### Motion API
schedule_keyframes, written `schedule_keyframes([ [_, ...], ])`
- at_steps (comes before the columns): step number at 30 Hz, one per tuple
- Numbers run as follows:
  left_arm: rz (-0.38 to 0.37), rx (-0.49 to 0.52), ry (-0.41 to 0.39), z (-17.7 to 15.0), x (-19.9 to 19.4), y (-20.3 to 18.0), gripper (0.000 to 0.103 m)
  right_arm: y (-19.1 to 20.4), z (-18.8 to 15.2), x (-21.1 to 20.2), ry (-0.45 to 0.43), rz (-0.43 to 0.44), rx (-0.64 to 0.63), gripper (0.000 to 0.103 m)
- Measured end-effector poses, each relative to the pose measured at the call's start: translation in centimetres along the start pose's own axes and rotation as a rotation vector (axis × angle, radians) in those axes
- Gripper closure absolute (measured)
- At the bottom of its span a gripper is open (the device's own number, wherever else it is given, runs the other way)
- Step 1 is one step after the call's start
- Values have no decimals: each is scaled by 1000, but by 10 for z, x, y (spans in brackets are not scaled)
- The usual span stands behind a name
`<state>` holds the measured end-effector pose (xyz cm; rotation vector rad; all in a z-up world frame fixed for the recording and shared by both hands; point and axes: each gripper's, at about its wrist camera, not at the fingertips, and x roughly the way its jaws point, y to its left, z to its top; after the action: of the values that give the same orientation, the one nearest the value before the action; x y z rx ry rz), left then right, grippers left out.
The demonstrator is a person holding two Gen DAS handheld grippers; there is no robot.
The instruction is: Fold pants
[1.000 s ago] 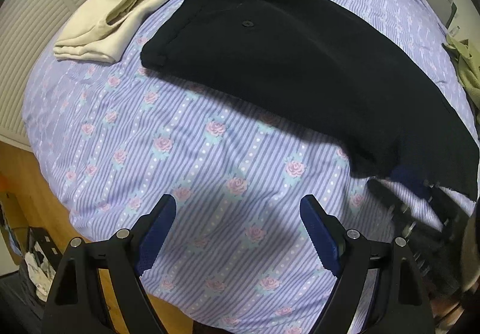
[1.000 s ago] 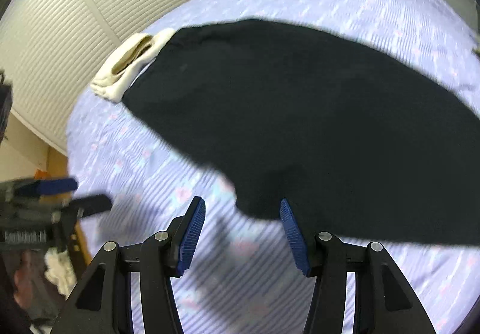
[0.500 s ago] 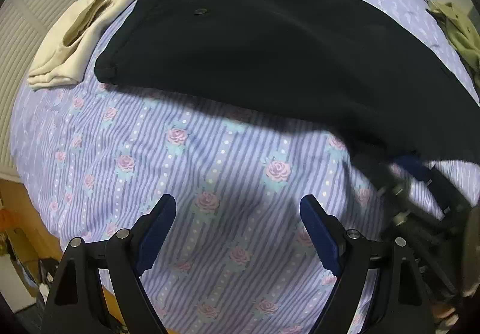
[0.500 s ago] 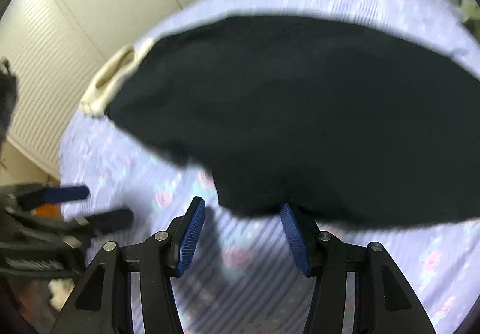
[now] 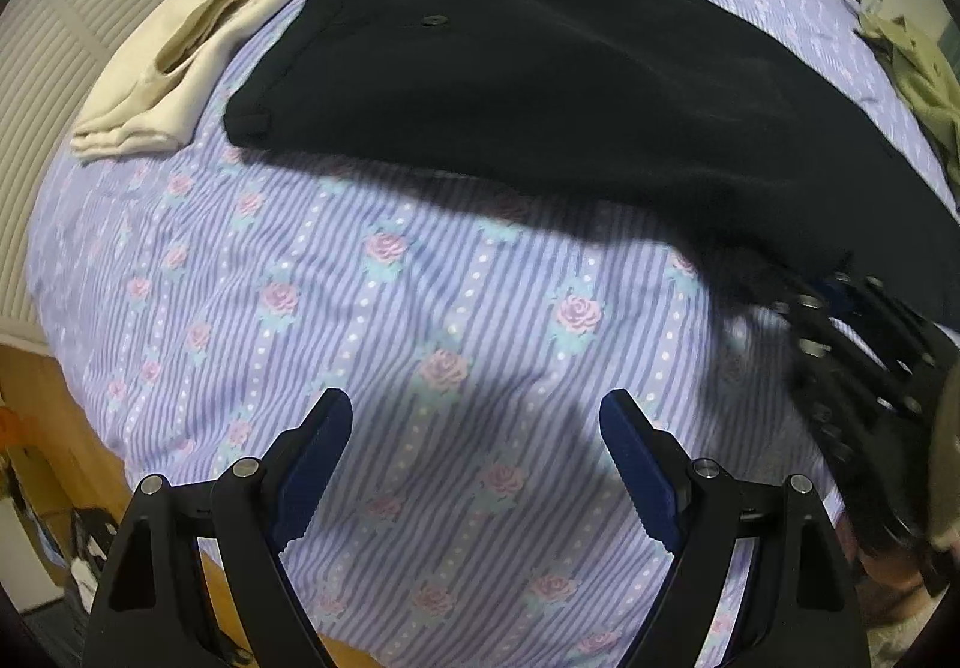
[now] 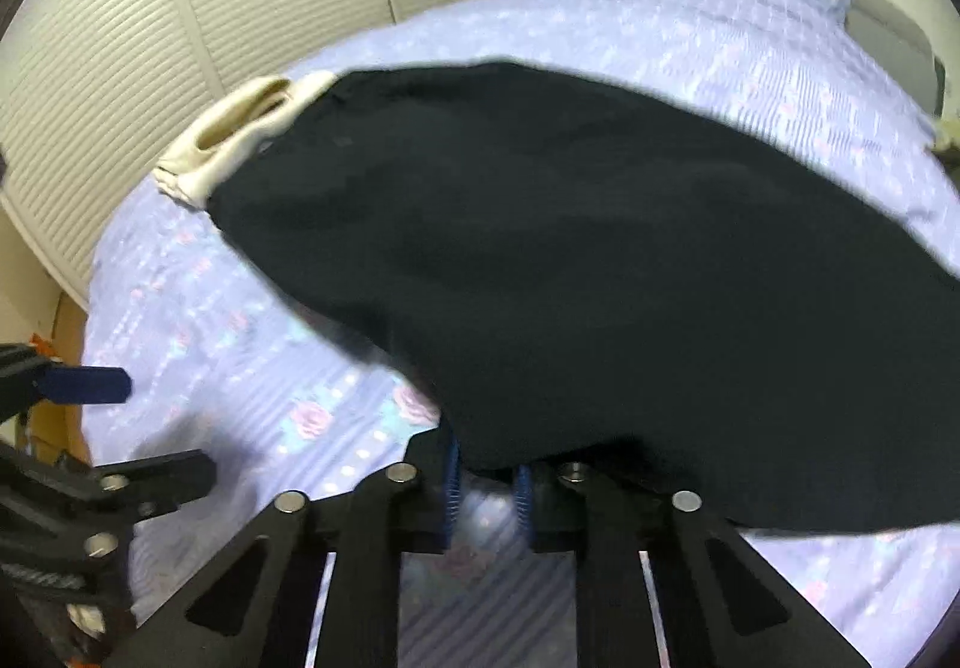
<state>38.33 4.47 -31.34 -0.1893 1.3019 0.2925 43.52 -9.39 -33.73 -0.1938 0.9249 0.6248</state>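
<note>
Black pants (image 5: 540, 86) lie across the bed (image 5: 420, 320), from 11 to 3 o'clock in the left view. Folded cream pants (image 5: 174, 74) touch their waistband at 10 o'clock; an olive garment (image 5: 924, 74) sits at 2. The left gripper (image 5: 474, 458) hovers spread over bare sheet. The right gripper (image 6: 486, 479) is closing on the black hem.

Pants (image 5: 540, 86) flat on the bed (image 5: 390, 320), folded garment (image 5: 180, 68) just left of them, crumpled cloth (image 5: 918, 80) far right.

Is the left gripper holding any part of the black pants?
No: the left gripper stands open over bare striped bedsheet, short of the black pants.
</note>
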Motion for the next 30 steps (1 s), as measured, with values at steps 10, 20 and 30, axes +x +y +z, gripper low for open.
schedule_keyframes([
  [10,8,-93,41,-7,-7,25,18,2,-22,23,202,-3,28,98],
  [20,-54,53,-34,11,-64,-12,18,-31,-14,-103,109,-70,209,40],
  [30,-155,291,-189,41,-114,-164,14,-180,-15,-213,-51,-278,387,40],
])
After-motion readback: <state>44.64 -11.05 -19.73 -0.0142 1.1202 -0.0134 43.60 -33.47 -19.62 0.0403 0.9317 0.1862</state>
